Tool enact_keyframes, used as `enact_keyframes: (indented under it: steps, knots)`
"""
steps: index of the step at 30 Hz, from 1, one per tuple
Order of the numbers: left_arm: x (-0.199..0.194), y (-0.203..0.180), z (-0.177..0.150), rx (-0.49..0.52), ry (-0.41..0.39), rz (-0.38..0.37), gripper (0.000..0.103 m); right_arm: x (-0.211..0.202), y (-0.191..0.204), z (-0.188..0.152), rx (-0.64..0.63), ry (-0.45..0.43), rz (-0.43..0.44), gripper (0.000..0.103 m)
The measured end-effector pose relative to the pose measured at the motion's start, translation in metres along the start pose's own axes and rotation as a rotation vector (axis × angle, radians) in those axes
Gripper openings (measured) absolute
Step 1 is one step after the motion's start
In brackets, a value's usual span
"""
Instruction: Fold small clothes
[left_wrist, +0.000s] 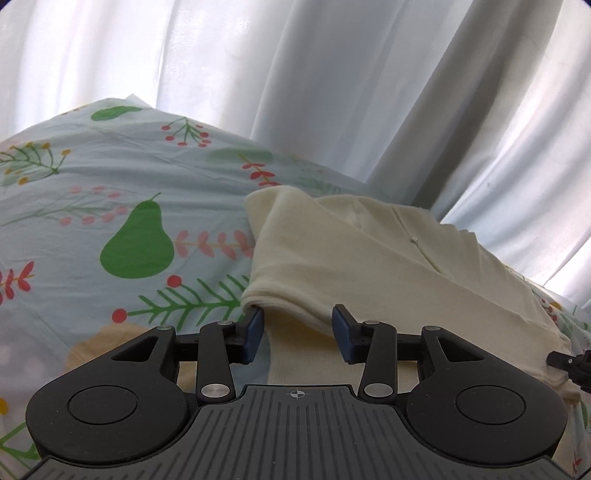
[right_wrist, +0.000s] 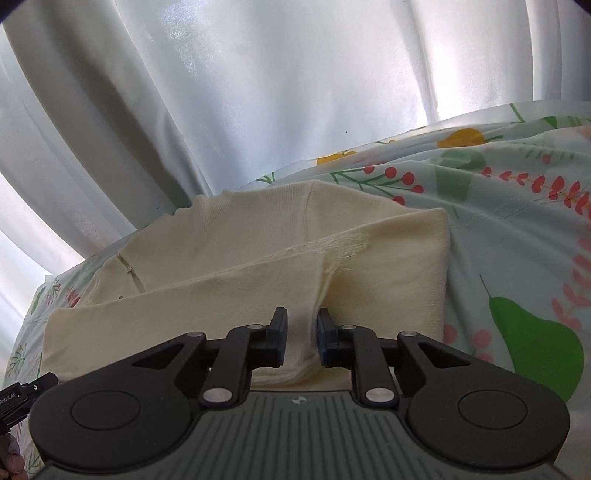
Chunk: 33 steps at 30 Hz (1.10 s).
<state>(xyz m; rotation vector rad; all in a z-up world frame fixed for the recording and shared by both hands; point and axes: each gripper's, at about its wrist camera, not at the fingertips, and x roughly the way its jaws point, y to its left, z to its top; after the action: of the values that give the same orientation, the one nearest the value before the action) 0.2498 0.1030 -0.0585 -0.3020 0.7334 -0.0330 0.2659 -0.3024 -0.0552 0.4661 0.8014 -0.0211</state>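
Here, the left wrist view shows the left gripper (left_wrist: 297, 334) half open, straddling the near fold of the cream garment (left_wrist: 369, 254) toward one o'clock on the patterned sheet (left_wrist: 110, 192). In the right wrist view, the right gripper (right_wrist: 302, 338) pinches a bunched ridge of garment (right_wrist: 258, 258) at twelve o'clock.
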Motion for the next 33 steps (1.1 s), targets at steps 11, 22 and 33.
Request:
enact_keyframes:
  steps: [11, 22, 33]
  knots:
    - [0.006, 0.004, -0.001, 0.003, 0.019, 0.049, 0.05, -0.026, 0.018, 0.008, -0.168, -0.173, -0.199, 0.004]
    - [-0.027, -0.012, -0.002, -0.031, -0.01, -0.032, 0.054, -0.06, -0.027, -0.028, 0.358, 0.005, 0.082, 0.051]
    - [-0.005, -0.034, -0.025, 0.067, 0.057, -0.019, 0.054, -0.022, -0.034, -0.027, 0.48, -0.009, 0.03, 0.006]
